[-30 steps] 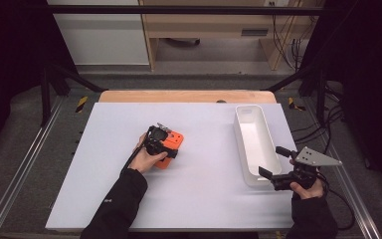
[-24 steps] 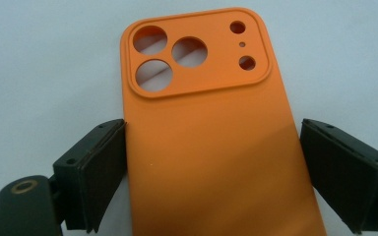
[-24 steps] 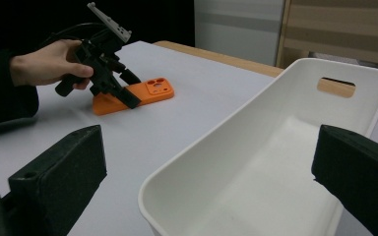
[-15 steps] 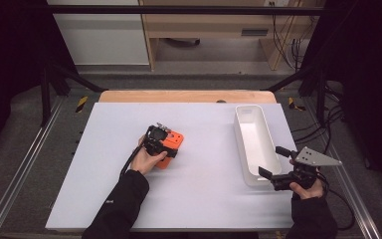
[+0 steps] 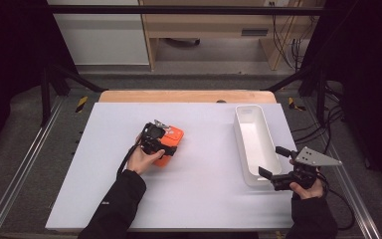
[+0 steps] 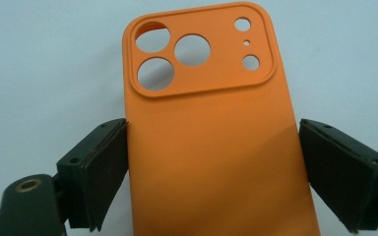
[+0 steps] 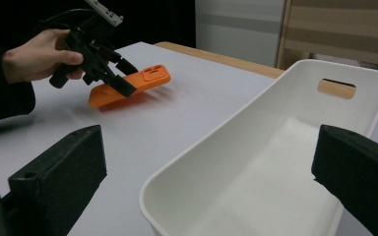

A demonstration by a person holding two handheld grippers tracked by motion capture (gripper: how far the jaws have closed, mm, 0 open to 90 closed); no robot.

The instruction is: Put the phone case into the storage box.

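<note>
Early in the work, by the look of it: orange phone case (image 6: pixel 211 142) lying camera-cutout side up near the middle of the desk (image 5: pixel 204 199), a little toward its left edge, tilted with one end raised as seen in the right gripper view; left gripper (image 5: pixel 155 138) brought down over it, fingers (image 6: pixel 96 172) apart and flanking the case's long sides, one pad at or just touching the edge, the other a little clear; no firm clamp visible yet; case not lifted off the desk.

Likely left to do: closing on the case, lifting it, carrying it across to the white bin (image 5: pixel 256 144) and setting it inside; bin standing along the right edge of the desk, long axis running from near edge to far edge, nothing seen inside it.

Right gripper (image 5: pixel 278 172) held at the near end of the bin, close to the desk's near right corner, fingers (image 7: pixel 59 182) wide apart with the bin's rim between them but untouched; nothing gripped.

Desk covered by a pale, matte white sheet, with a strip of bare wood showing along the far edge; set within a metal rail frame on grey floor; beyond the far edge, a light wooden cabinet (image 5: pixel 214 30) and a white panel; dark curtains at both sides; cables trailing at the right.
</note>
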